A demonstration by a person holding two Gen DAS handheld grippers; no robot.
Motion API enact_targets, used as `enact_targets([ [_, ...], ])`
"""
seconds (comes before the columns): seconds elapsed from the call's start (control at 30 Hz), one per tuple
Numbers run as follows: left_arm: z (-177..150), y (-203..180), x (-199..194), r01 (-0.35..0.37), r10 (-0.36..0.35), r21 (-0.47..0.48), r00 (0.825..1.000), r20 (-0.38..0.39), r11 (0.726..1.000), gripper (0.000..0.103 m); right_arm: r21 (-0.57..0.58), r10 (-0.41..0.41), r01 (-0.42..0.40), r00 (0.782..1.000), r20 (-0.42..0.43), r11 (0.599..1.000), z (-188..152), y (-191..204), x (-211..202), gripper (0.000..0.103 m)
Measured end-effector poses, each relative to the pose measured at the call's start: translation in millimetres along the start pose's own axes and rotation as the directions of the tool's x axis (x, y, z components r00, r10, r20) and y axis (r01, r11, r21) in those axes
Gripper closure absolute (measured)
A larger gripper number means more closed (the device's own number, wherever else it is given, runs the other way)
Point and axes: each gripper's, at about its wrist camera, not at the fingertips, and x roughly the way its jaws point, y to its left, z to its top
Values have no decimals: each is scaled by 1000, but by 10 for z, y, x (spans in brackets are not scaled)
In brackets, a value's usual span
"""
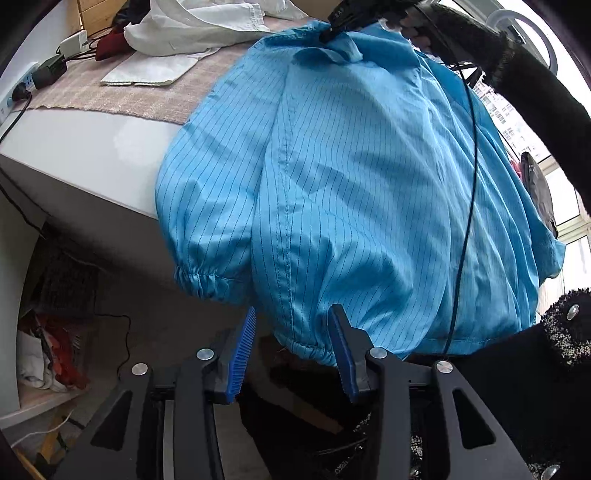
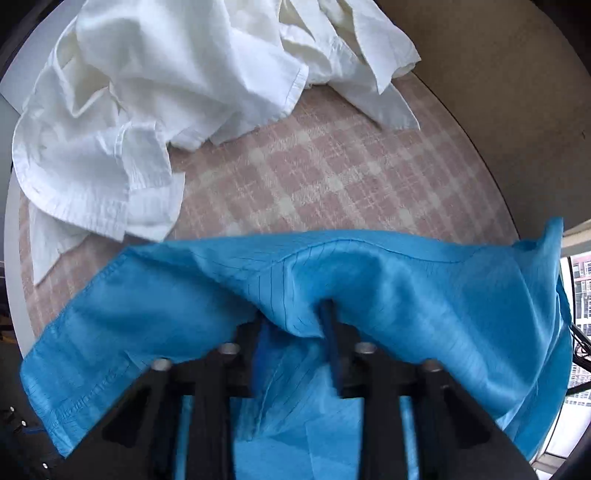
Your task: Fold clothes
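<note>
Right claw (image 2: 291, 325) clenched on blue jacket (image 1: 369, 177) collar, lifting it above tabletop (image 1: 92, 147) edge. Jacket hangs down over front edge. Left claw (image 1: 293, 328) released, just under hem, blue pads (image 1: 341, 347) spread. White shirt (image 2: 147, 92) crumpled on plaid cloth (image 2: 314, 177) toward far edge.

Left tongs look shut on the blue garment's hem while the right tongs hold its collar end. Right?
Not quite. The left wrist view shows the left tongs open at the blue garment's hem, not shut on it. The right tongs do hold the collar end.
</note>
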Motion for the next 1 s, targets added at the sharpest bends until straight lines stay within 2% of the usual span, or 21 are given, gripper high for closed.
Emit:
enact_targets([
  [0.1, 49, 7, 52, -5, 5, 20, 1000, -7, 1000, 57, 110, 96, -108, 989, 112, 988, 301, -199, -169, 101],
  [0.2, 140, 43, 164, 39, -39, -9, 999, -11, 999, 60, 158, 126, -149, 981, 144, 976, 539, -239, -193, 101],
  [0.23, 167, 39, 197, 58, -59, -16, 998, -12, 998, 73, 149, 114, -135, 983, 141, 980, 563, -202, -169, 101],
  [0.27, 189, 26, 209, 71, -71, -17, 997, -10, 997, 92, 141, 105, -124, 985, 136, 982, 585, -167, -143, 101],
  [0.3, 207, 1, 197, 76, -76, -13, 997, -5, 997, 97, 135, 113, -129, 986, 122, 982, 589, -143, -104, 101],
  [0.37, 218, -21, 83, 52, -52, 1, 998, 30, 999, 98, 131, 110, -125, 988, 112, 984, 585, -127, -70, 101],
  [0.47, 233, 82, -228, 34, -31, -29, 995, 93, 999, 98, 153, 128, -146, 984, 122, 977, 589, -198, -104, 101],
  [0.57, 174, 212, -418, -31, 39, -69, 992, 120, 997, 97, 179, 159, -184, 977, 146, 966, 637, -279, -120, 100],
  [0.6, 172, 256, -397, -41, 51, -95, 992, 112, 995, 96, 183, 182, -205, 974, 135, 961, 662, -283, -68, 97],
  [0.67, 154, 376, -259, -100, 107, -160, 994, 33, 982, 72, 194, 226, -241, 970, 94, 951, 707, -282, 50, 92],
  [0.73, 124, 452, -141, -166, 160, -166, 986, -49, 972, 72, 224, 262, -272, 962, 74, 936, 693, -326, 32, 92],
  [0.8, 107, 417, -182, -201, 196, -132, 979, -51, 971, 72, 211, 339, -362, 931, 136, 908, 590, -434, -218, 90],
  [0.87, 108, 396, -343, -207, 206, -121, 978, -22, 971, 72, 173, 377, -419, 898, 228, 892, 420, -608, -596, 88],
  [0.93, 178, 335, -529, -214, 216, -85, 976, 14, 973, 72, 163, 372, -430, 880, 297, 888, 204, -841, -951, 79],
  [1.0, 371, 273, -671, -224, 225, -22, 973, 49, 974, 72, 197, 328, -414, 874, 358, 889, 110, -1148, -1176, 58],
])
